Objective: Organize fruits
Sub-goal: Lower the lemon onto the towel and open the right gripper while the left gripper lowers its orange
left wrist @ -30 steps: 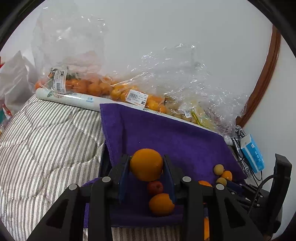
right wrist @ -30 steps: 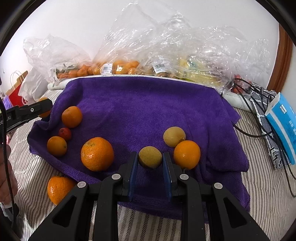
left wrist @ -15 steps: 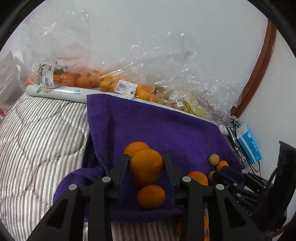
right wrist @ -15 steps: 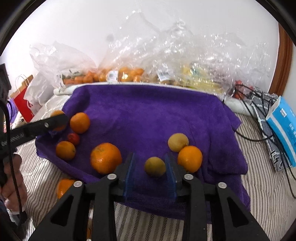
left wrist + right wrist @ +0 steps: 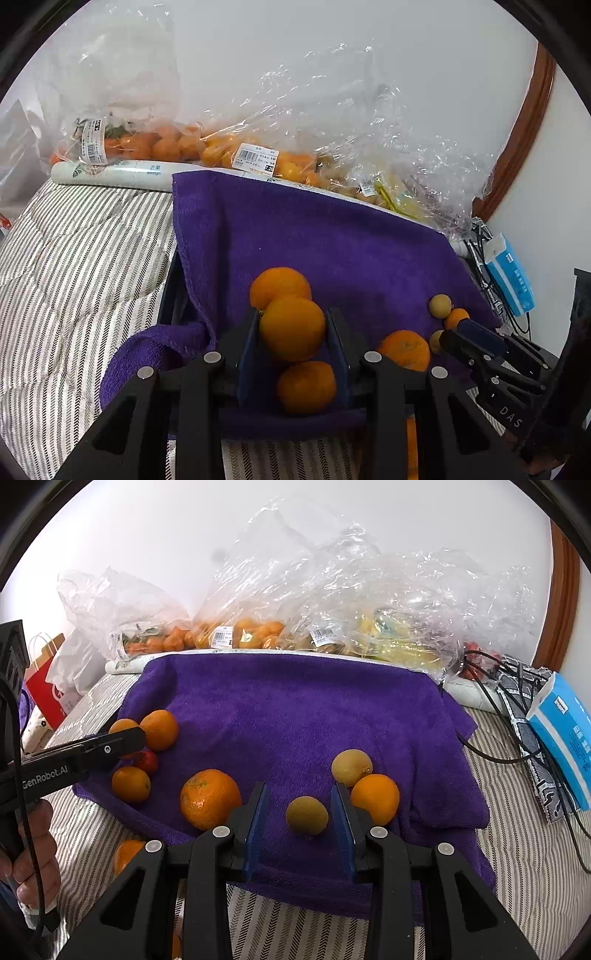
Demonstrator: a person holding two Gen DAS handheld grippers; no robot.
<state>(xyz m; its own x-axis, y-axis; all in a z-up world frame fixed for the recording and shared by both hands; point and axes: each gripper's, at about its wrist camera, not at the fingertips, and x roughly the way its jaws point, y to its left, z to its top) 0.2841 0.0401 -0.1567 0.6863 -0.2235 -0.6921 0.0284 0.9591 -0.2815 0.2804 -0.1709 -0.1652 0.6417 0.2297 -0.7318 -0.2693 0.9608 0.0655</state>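
Note:
A purple towel [image 5: 295, 709] lies on a striped bed. My left gripper [image 5: 291, 328] is shut on an orange [image 5: 292, 328], held above the towel's left end, over another orange [image 5: 279, 286] and a small one [image 5: 306, 386]. My right gripper [image 5: 300, 812] is open, its jaws either side of a small greenish-brown fruit [image 5: 306, 815] that rests on the towel. Beside it lie a yellow fruit [image 5: 351, 767], an orange [image 5: 375, 798] and a large mandarin [image 5: 209, 798]. A small red fruit [image 5: 146, 762] lies at the left.
Clear plastic bags of fruit [image 5: 332, 627] line the wall behind the towel. A blue tissue pack [image 5: 565, 734] and black cables [image 5: 491, 705] lie at the right. One orange [image 5: 125, 854] sits off the towel on the striped bedding [image 5: 74, 266]. A red bag [image 5: 44, 698] stands far left.
My right gripper has opened and let go of the greenish-brown fruit, which now rests on the towel. My left gripper has carried its orange rightward over the towel's left end.

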